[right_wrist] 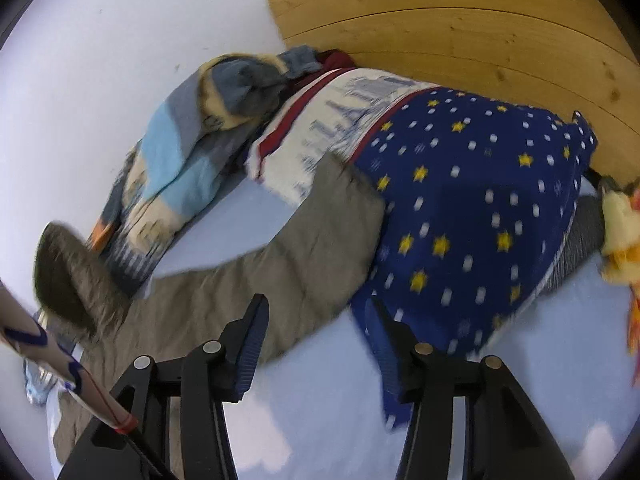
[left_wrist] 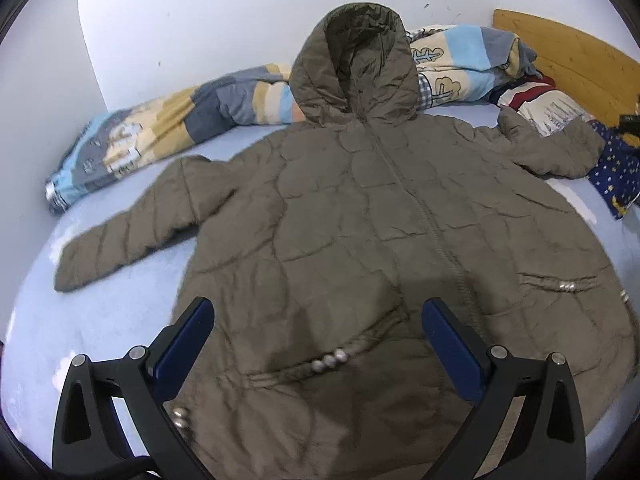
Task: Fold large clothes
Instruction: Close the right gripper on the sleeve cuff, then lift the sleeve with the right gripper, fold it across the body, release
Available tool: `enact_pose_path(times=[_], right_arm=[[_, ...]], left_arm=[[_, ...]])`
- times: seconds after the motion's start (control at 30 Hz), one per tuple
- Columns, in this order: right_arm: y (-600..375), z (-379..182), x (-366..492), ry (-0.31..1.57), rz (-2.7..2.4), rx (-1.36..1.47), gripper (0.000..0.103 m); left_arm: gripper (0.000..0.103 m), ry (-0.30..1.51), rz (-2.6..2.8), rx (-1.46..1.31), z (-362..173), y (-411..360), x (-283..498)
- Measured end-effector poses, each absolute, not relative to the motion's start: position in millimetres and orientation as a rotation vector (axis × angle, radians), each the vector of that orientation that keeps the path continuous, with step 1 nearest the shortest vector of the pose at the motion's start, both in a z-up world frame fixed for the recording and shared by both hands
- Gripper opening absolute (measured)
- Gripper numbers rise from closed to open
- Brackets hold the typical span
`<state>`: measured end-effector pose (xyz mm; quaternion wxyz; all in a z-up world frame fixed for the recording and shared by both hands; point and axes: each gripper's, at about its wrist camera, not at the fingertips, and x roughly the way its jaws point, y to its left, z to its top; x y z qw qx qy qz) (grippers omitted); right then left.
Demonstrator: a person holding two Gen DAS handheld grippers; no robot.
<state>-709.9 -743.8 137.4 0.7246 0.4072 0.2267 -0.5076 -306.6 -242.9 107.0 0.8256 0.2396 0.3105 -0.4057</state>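
An olive quilted hooded jacket [left_wrist: 360,220] lies face up and spread flat on the pale blue bed, hood toward the wall, both sleeves stretched out. My left gripper [left_wrist: 320,320] is open and empty, hovering above the jacket's lower hem near its left pocket. In the right wrist view the jacket's right sleeve [right_wrist: 304,248] runs across the sheet, its end against a blue star-patterned pillow [right_wrist: 472,208]. My right gripper [right_wrist: 316,320] is open and empty, just in front of that sleeve.
A striped blue and beige quilt [left_wrist: 168,132] is bunched along the wall behind the jacket. A red-trimmed white cloth [right_wrist: 320,132] lies by the pillow. A wooden headboard [right_wrist: 460,12] stands at the right. A yellow plush toy [right_wrist: 620,232] sits at the far right.
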Motion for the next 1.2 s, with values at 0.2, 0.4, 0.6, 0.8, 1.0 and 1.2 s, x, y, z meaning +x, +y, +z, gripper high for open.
enact_pose_path(times=[0.2, 0.4, 0.6, 0.8, 1.0, 1.2], right_arm=[[-793.6, 115.6, -705.2, 0.529, -1.156, 0.924, 0.055], [-825.7, 92.8, -693.0, 0.560, -1.180, 0.942, 0.050], [-817.1, 99.0, -686.1, 0.582, -1.209, 0.867, 0.015], [-787.5, 143.1, -686.1, 0.508, -1.205, 0.829, 0.015], [-752.1, 215.9, -669.2, 0.445, -1.158, 0.772, 0.014], [-707.9, 285.8, -629.1, 0.425, -1.092, 0.710, 0.014]], left_arm=[[0.103, 0.648, -0.851, 0.486, 106.2, -237.4, -297.6], [0.103, 0.678, -0.855, 0.484, 99.5, -243.2, -295.0], [0.103, 0.688, -0.867, 0.474, 100.1, -244.7, -298.1], [0.103, 0.687, -0.880, 0.435, 109.5, -242.2, -300.5], [0.103, 0.707, -0.871, 0.382, 117.5, -239.4, -296.8], [0.103, 0.759, -0.874, 0.277, 128.0, -228.5, -287.9]])
